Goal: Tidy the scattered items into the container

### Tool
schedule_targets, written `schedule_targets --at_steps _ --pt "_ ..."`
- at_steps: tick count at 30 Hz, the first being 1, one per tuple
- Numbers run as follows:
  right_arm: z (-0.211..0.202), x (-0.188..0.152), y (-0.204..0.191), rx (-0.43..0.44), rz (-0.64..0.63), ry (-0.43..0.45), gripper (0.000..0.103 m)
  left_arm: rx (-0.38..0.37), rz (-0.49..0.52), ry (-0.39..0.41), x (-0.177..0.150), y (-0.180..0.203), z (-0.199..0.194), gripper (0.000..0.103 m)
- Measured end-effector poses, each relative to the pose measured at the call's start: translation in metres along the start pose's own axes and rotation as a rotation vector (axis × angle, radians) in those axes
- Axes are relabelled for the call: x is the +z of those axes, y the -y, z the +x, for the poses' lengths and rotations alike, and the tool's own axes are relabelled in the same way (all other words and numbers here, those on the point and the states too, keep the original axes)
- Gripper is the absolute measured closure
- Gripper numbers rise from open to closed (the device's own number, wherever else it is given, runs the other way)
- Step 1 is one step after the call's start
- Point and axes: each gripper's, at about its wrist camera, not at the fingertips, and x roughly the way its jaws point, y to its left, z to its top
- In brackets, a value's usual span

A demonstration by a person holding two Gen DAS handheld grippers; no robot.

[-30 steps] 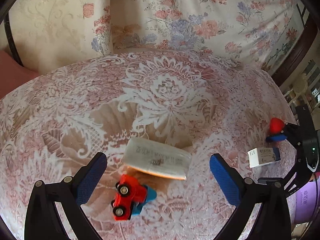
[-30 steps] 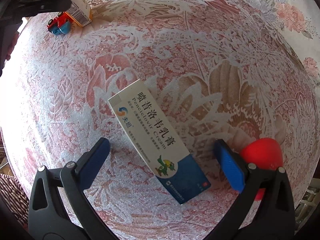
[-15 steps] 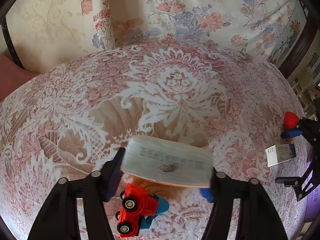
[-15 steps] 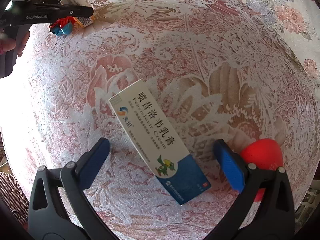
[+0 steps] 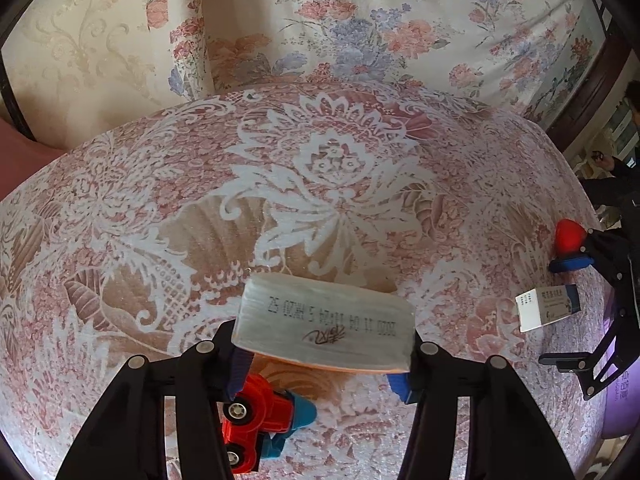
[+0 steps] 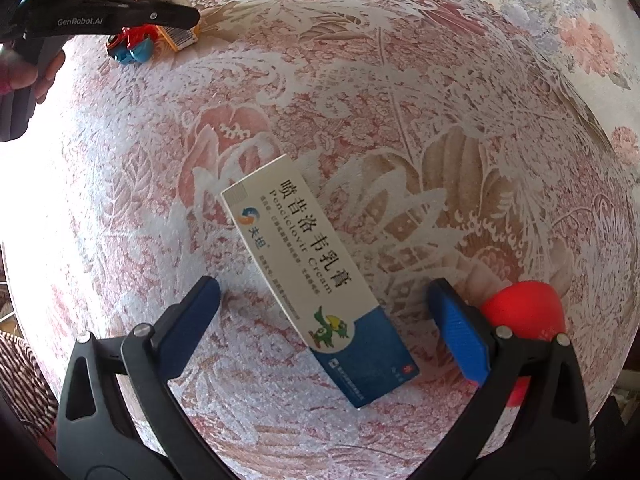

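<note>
Left gripper [image 5: 324, 364] is clamped on a small box [image 5: 326, 322], lifted above the toy truck [image 5: 260, 424]. Right gripper [image 6: 324, 316] is spread wide, straddling the cream box [image 6: 316, 280] lying on the bed [image 6: 400, 100], not touching it.

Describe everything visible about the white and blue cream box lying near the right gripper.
The cream box is a long cardboard carton, white with a blue end, printed with Chinese text and "Penciclovir Cream". It lies flat and diagonal on the patterned tablecloth, closed, between the open fingers of the right gripper, which does not touch it.
</note>
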Motion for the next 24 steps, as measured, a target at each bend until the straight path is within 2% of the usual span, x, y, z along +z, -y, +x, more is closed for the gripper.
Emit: schedule_targets --at_steps 1,3,7,11,12,19,24 --pt "-0.001 0.000 0.001 0.000 -0.004 0.000 0.009 -0.004 0.001 0.002 0.001 0.001 -0.001 0.048" --pt "-0.004 0.002 0.003 -0.002 0.002 0.008 0.024 -0.013 0.010 0.004 0.002 0.005 -0.004 0.048" --pt "-0.008 0.004 0.002 -0.005 0.003 0.013 0.035 -0.037 0.040 0.001 0.005 0.016 -0.008 0.048" --pt "-0.012 0.000 -0.011 -0.003 -0.038 0.031 0.055 -0.059 0.080 -0.018 0.005 0.032 -0.006 0.048" --pt "-0.012 -0.002 -0.014 -0.003 -0.039 0.031 0.063 -0.066 0.082 -0.022 0.004 0.035 -0.006 0.048" --pt "-0.016 -0.017 -0.036 -0.026 -0.025 0.015 0.065 -0.110 0.073 -0.043 -0.007 0.053 -0.007 0.048" --pt "-0.021 -0.041 -0.049 0.036 0.070 0.036 0.065 -0.132 0.071 -0.057 -0.020 0.065 -0.014 0.048"
